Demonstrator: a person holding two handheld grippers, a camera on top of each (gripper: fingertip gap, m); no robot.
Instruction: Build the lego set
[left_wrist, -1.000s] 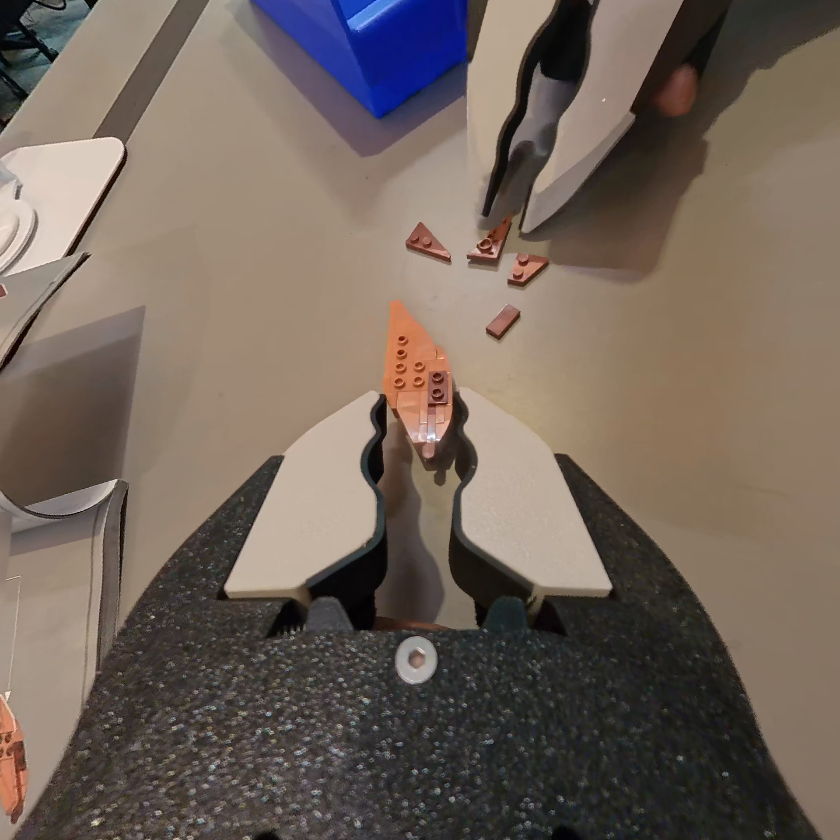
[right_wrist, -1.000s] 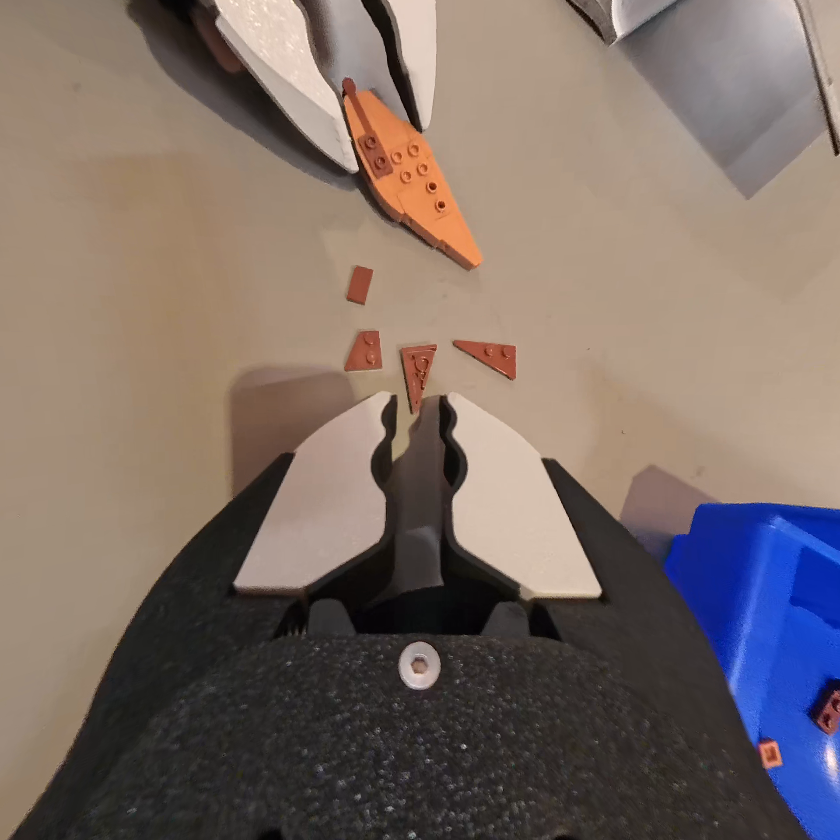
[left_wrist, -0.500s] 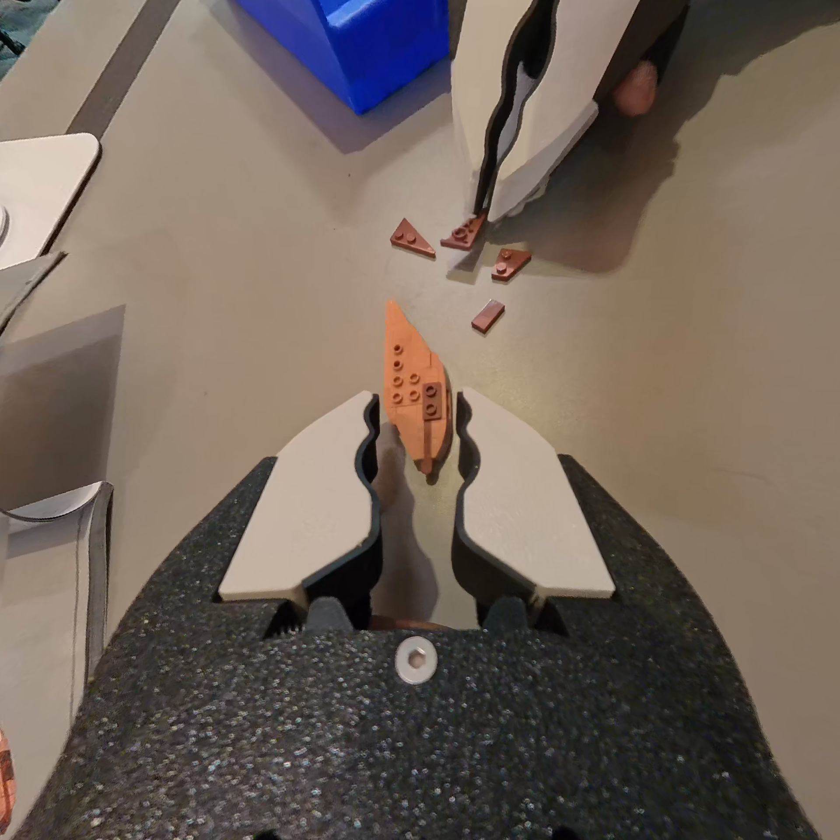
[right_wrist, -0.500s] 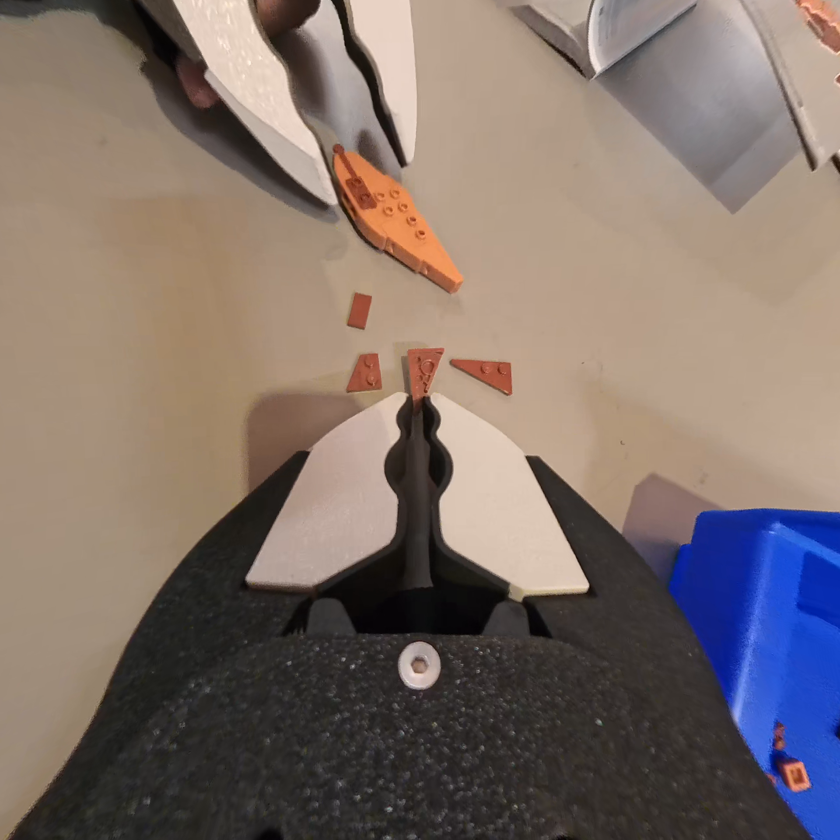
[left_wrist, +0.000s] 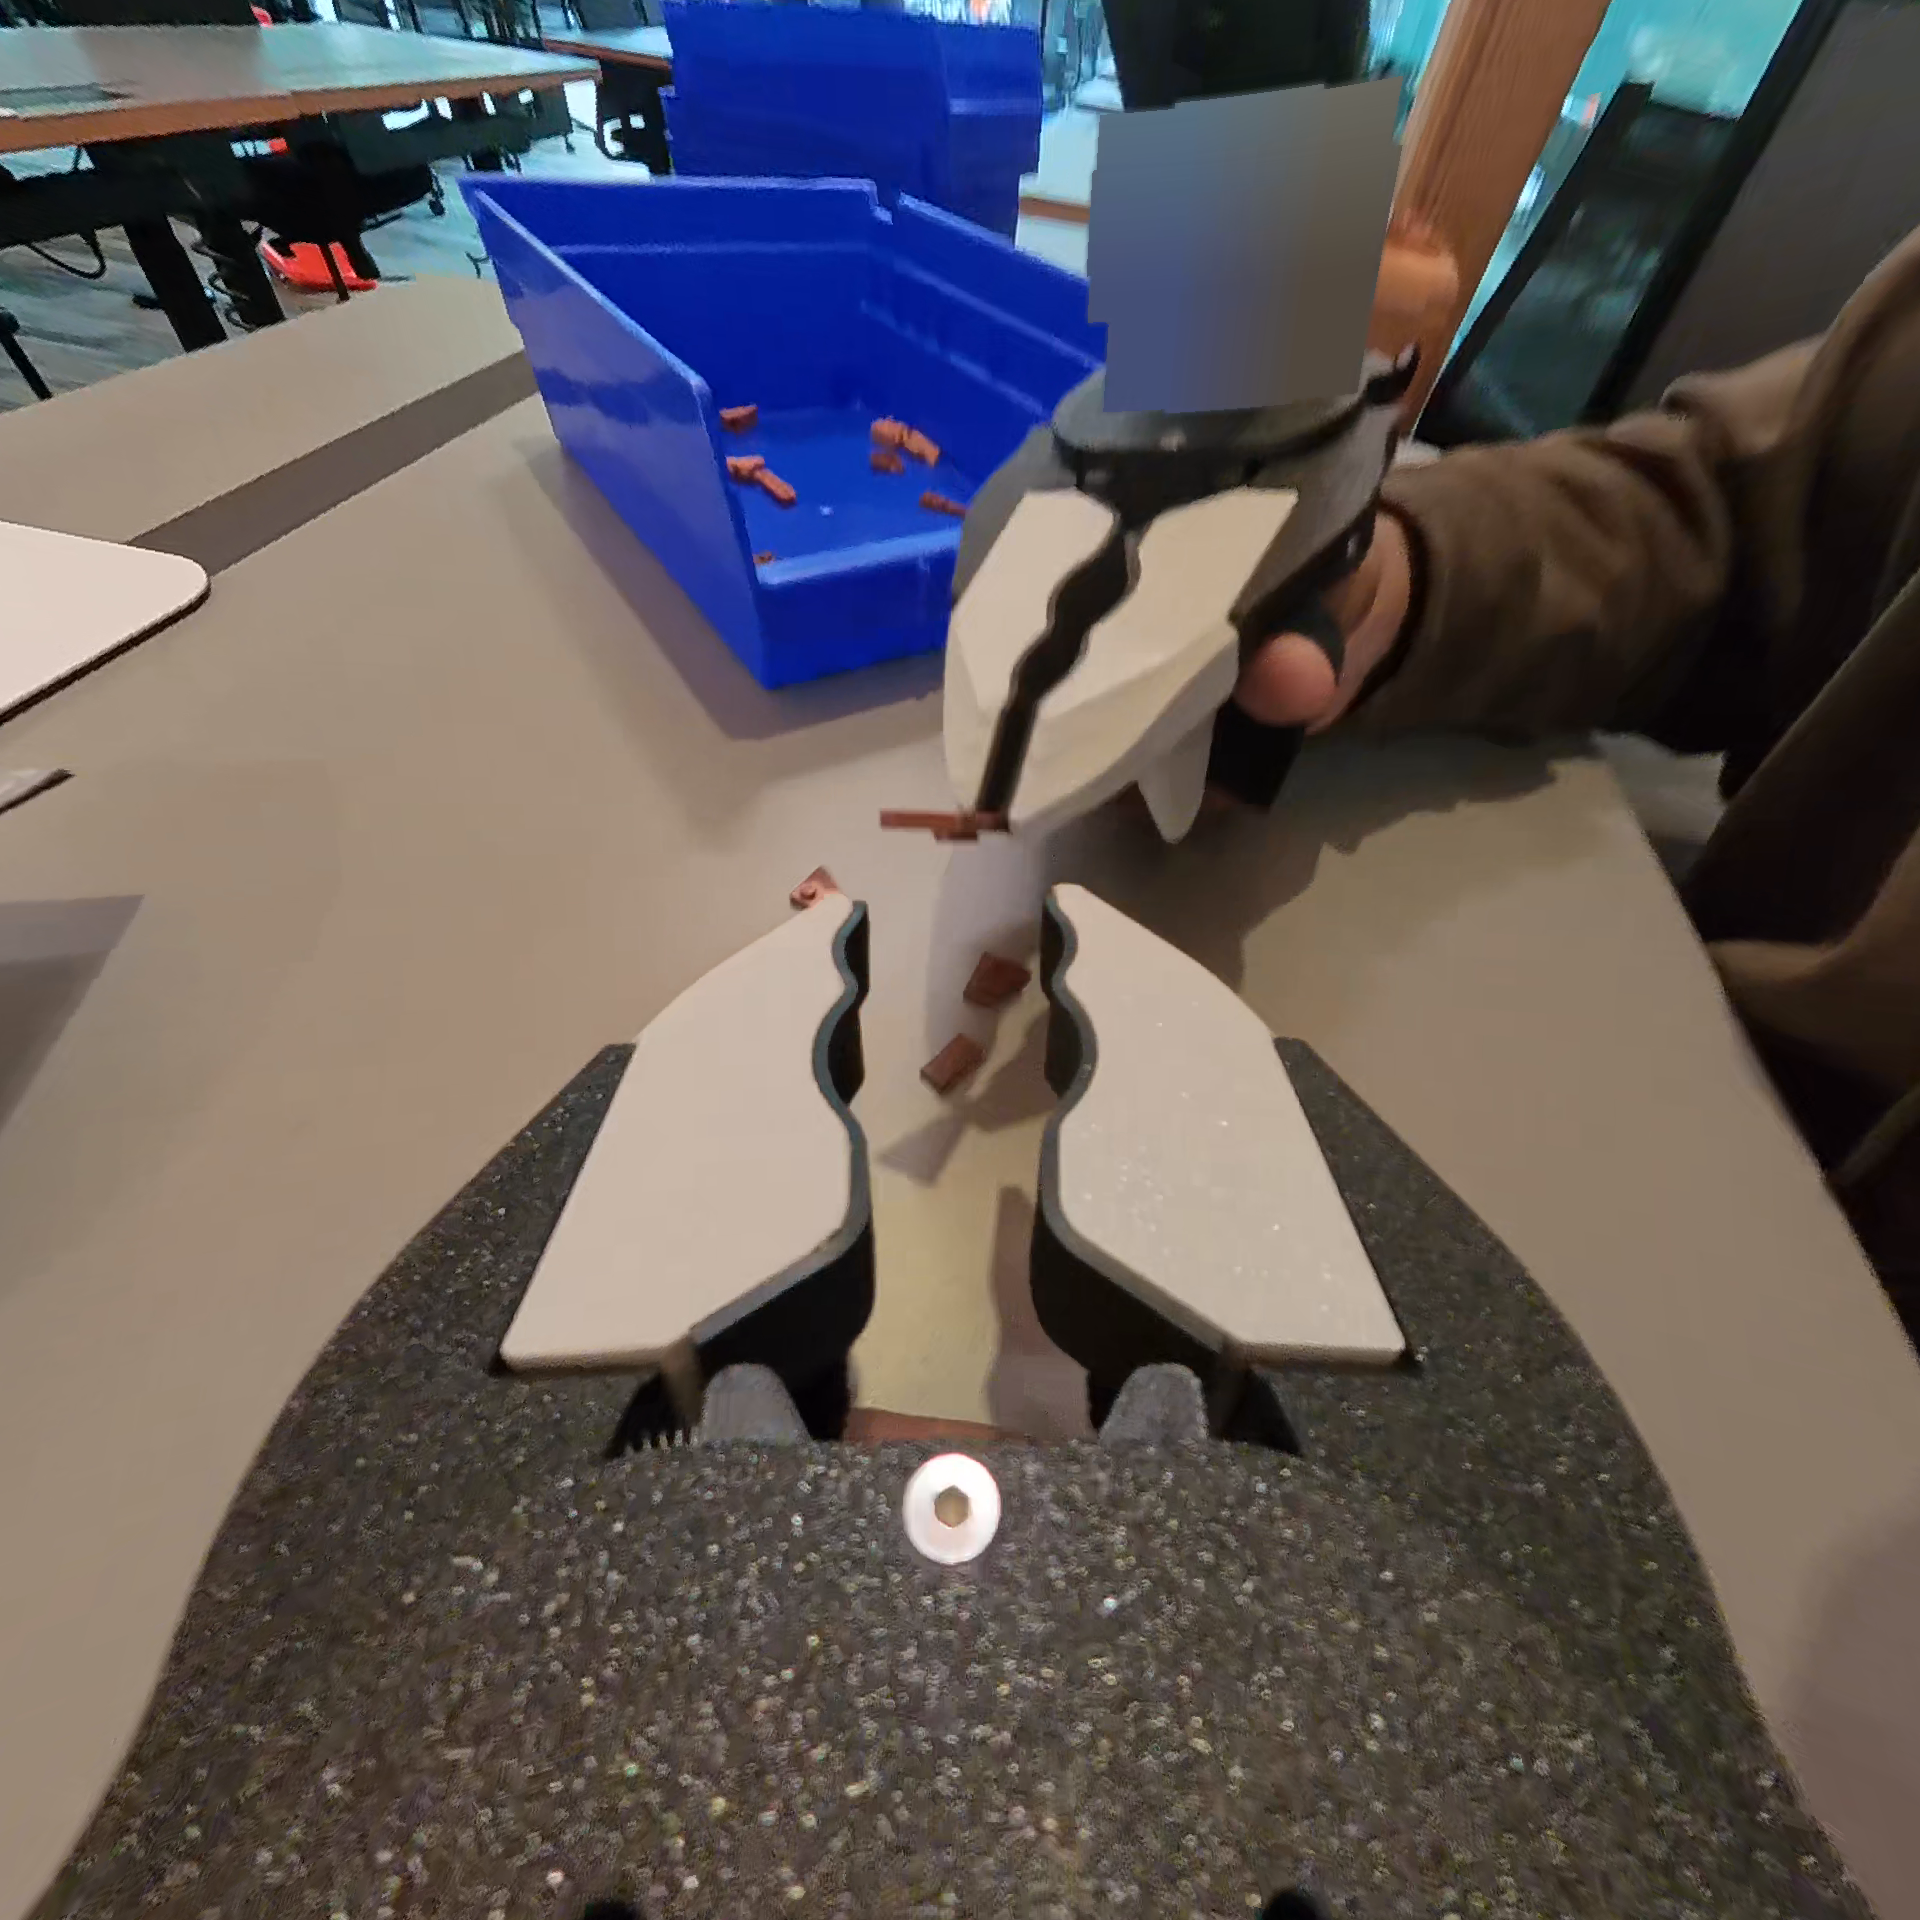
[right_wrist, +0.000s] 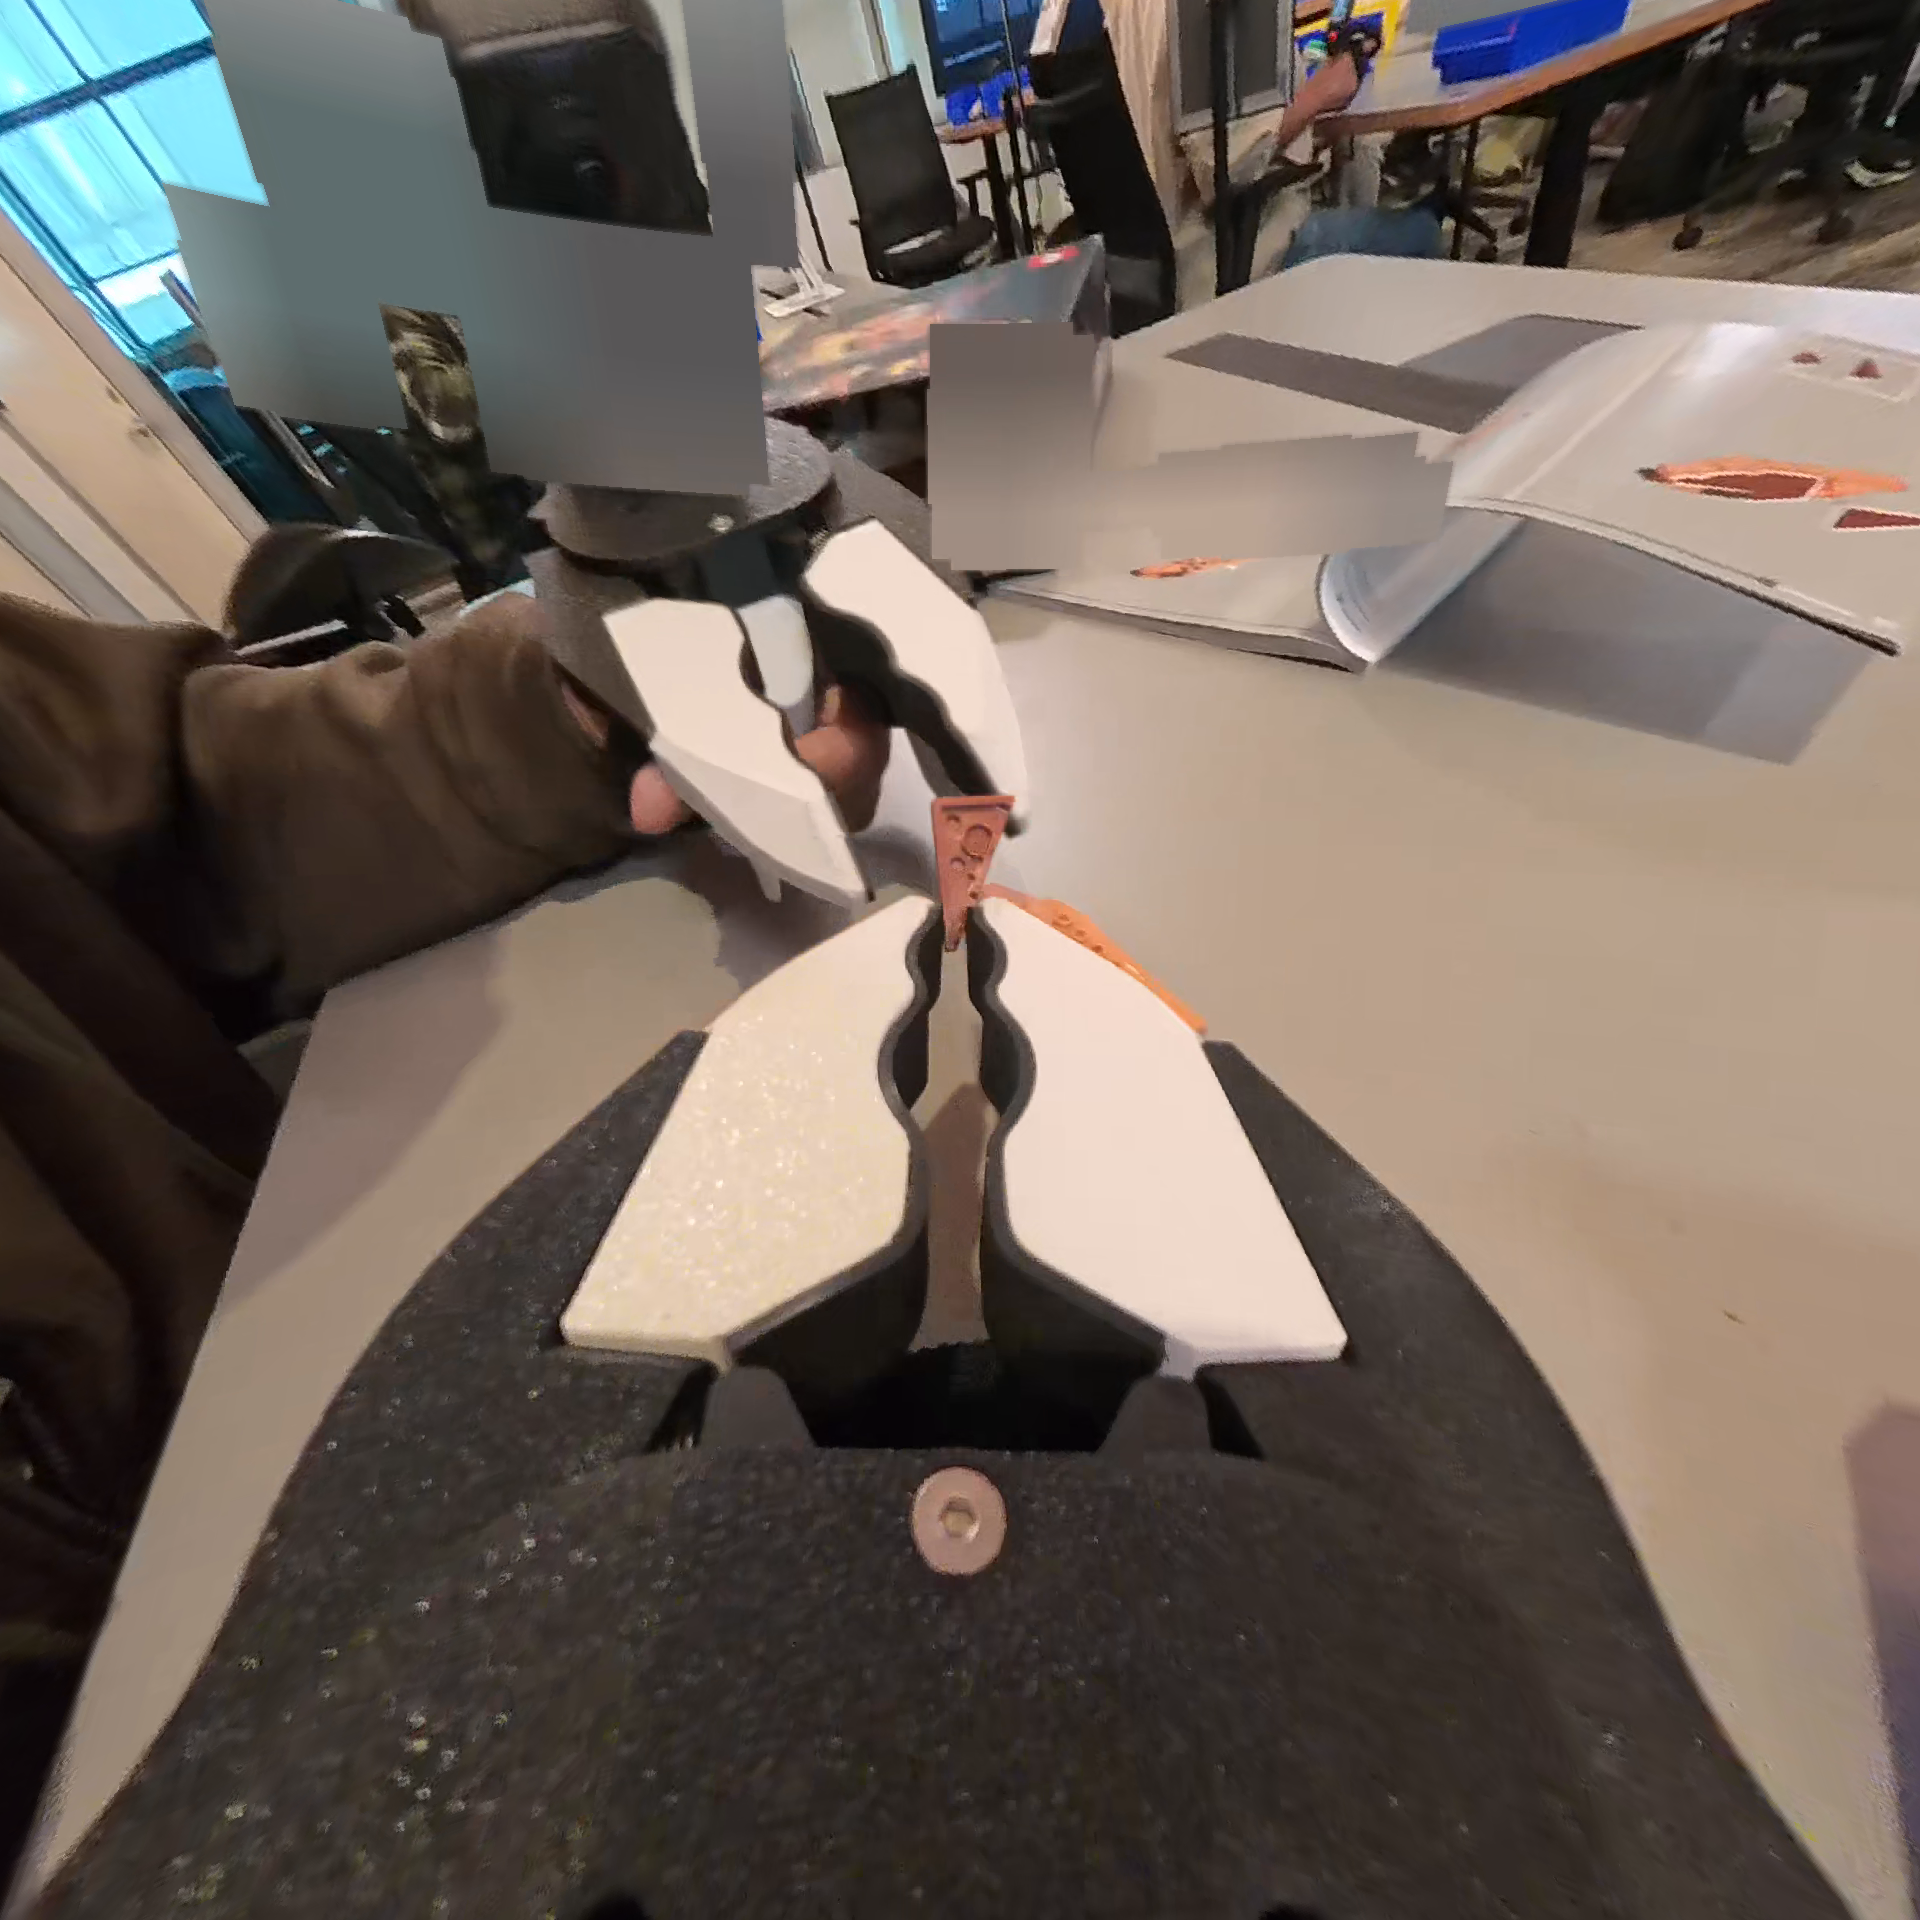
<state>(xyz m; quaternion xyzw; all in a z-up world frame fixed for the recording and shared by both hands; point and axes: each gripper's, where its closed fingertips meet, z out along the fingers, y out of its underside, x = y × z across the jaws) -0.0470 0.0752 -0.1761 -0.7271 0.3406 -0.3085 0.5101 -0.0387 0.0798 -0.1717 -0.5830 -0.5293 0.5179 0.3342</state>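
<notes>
My right gripper (right_wrist: 957, 923) is shut on the narrow tip of a brown wedge plate (right_wrist: 971, 847) and holds it above the grey table. It also shows in the left wrist view (left_wrist: 987, 818), with the plate (left_wrist: 938, 823) sticking out to the left. My left gripper (left_wrist: 951, 912) is open and empty, low over the table. Two loose brown pieces (left_wrist: 995, 979) (left_wrist: 951, 1062) lie between its fingers, and a third (left_wrist: 812, 888) lies by its left fingertip. The orange assembly (right_wrist: 1101, 948) lies on the table, half hidden behind my right finger.
A blue bin (left_wrist: 623, 416) with several small brown pieces stands at the back of the table. An open instruction booklet (right_wrist: 1558, 499) lies at the far right. A white board (left_wrist: 83, 613) lies at the left. A person's brown sleeves (left_wrist: 1610, 582) reach in. Left and right tips are no more than a few centimetres apart.
My right gripper has closed on the wedge plate and lifted it off the table. Both grippers have tilted up from looking down. My left gripper has moved off the orange assembly.
</notes>
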